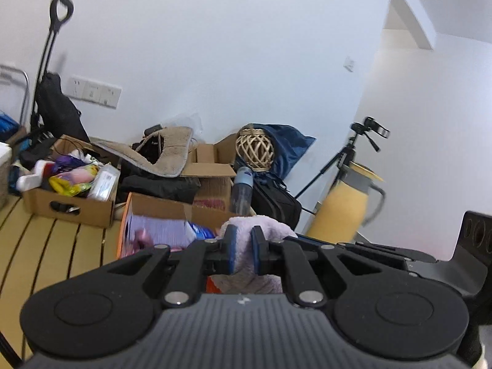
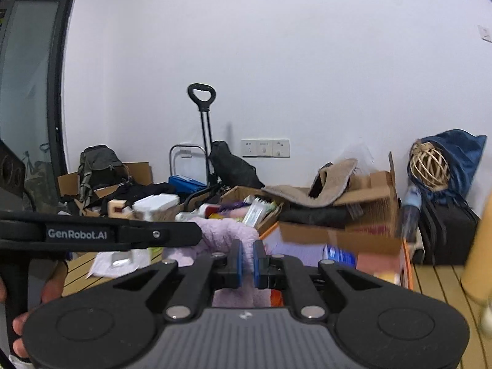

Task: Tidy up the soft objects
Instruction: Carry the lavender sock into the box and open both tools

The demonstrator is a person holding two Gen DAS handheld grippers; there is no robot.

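The left gripper (image 1: 243, 250) pinches a fluffy pale lilac towel (image 1: 261, 226) between its blue pads, nearly closed on the fabric. The right gripper (image 2: 247, 259) clamps another fold of that towel (image 2: 226, 235), its jaws close together. The towel hangs between both, above the open orange-edged cardboard box (image 1: 160, 207) on the wooden slatted floor (image 1: 46, 240).

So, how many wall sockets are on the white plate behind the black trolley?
3, side by side in one row on the white socket plate: left, middle, right, just right of the black trolley handle. Others may hide behind the clutter.
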